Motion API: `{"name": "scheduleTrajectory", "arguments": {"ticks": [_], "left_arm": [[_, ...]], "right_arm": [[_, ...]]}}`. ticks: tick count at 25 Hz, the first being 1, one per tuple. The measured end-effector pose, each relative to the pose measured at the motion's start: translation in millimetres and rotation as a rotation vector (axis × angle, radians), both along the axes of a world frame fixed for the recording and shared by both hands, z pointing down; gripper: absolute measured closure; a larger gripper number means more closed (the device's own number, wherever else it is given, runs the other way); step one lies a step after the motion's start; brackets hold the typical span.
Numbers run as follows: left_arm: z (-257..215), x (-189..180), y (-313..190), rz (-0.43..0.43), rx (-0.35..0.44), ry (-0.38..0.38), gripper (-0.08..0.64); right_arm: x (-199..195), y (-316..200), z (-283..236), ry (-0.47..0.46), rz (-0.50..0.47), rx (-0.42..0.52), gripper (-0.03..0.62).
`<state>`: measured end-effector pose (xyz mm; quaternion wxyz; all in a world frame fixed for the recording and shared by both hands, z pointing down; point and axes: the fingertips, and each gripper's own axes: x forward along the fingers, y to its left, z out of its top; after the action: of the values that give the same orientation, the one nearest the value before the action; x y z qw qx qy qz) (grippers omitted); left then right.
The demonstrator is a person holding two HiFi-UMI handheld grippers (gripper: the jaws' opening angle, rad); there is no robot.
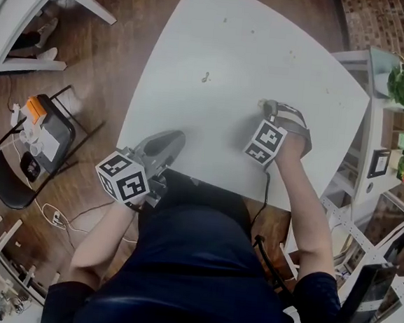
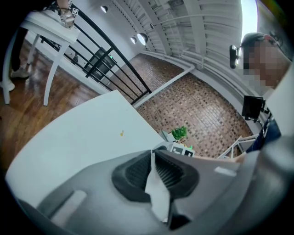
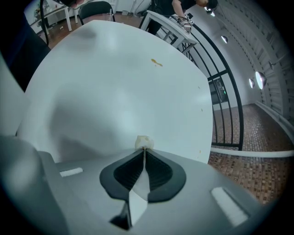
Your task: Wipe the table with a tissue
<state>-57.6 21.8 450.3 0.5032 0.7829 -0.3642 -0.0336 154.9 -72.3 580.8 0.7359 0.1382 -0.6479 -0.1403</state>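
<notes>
— Two questions: what has the right gripper (image 3: 144, 148) got, and how does it look?
— Its fingers (image 3: 128, 172) are shut on the tissue (image 3: 144, 141). It is a thin white strip pinched flat in the seam, ending in a small crumpled cream wad that pokes past the tips.
— Which way does it run?
— Lengthwise along the seam, from 6 o'clock up to 12 in the right gripper view. The wad is at the 12 end, pointing out over the white counter (image 3: 115, 69). Whether the wad presses on the surface I cannot tell.
— And the left gripper (image 2: 153, 150)?
— Its fingers (image 2: 133, 172) are closed too, on a tissue scrap (image 2: 158, 190): a flat, creased white sheet running from 12 down toward 5 o'clock.
— Does the head view show that?
— Only a pale speck at the right gripper's tip; the scrap is hidden there. It does place things, though. The left gripper is at the counter's 7 o'clock edge and the right gripper is a little toward 4 o'clock from the middle. A yellowish crumb (image 1: 205, 77) lies at 10 o'clock from the right gripper. Only the left gripper view catches the right gripper's marker cube (image 2: 183, 149), just past its own tips.
</notes>
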Motion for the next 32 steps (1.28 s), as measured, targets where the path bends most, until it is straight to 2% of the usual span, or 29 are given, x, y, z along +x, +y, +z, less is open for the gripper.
{"name": "scheduleTrajectory", "arguments": {"ticks": [6, 12, 16, 20, 26, 29, 32], "left_arm": [[1.7, -2.2, -3.3, 0.001, -0.003, 0.009, 0.534], [0.1, 2.1, -7.9, 0.01, 0.006, 0.016, 0.534], [1.1, -1.1, -8.2, 0.002, 0.0, 0.016, 0.534], [1.4, -8.2, -8.4, -0.01, -0.003, 0.014, 0.534], [2.2, -19.4, -10.4, -0.028, -0.002, 0.01, 0.534], [3.0, -22.0, -10.8, -0.029, -0.004, 0.007, 0.534], [2.1, -20.9, -11.9, -0.021, -0.004, 0.003, 0.534]], "right_arm": [[-8.2, 8.4, -0.9, -0.014, -0.025, -0.021, 0.572], [31.3, 8.9, 1.4, 0.022, 0.067, -0.023, 0.572], [33.7, -0.5, 1.1, 0.023, 0.117, -0.019, 0.572], [11.7, -6.3, 0.7, 0.006, 0.086, -0.008, 0.572], [-39.8, -2.1, 1.4, -0.033, -0.017, -0.018, 0.572], [-64.5, 8.0, 1.3, -0.083, -0.045, -0.041, 0.572], [-79.1, 12.8, -2.0, -0.159, -0.021, -0.048, 0.572]]}}
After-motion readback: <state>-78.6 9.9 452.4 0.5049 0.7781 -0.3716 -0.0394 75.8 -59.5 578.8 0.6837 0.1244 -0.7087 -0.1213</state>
